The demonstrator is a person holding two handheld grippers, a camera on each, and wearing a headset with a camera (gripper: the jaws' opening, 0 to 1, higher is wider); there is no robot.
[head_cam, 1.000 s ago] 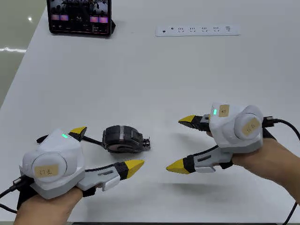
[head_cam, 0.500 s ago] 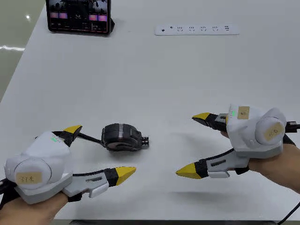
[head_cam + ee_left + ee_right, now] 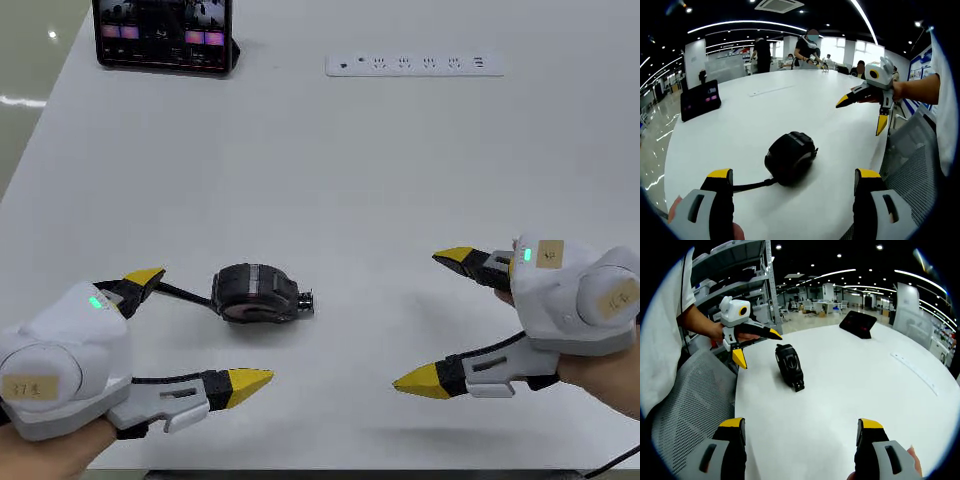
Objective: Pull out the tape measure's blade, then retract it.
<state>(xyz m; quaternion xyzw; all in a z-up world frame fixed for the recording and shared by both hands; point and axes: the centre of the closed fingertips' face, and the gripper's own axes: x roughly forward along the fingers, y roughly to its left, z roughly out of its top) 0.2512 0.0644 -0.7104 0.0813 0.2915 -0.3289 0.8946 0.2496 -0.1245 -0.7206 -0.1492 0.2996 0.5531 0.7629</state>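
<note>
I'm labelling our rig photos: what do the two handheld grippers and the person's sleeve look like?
Both the left gripper and right gripper have rounded white housings, black jaws ending in pointed yellow tips, a small green light, and tan stickers with handwritten marks. The person wears a white short sleeve.

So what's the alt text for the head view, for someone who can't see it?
A black tape measure lies on a white table between two open hand-held grippers, the left gripper near it, the right gripper farther off. A tablet and a power strip sit at the far side.
</note>
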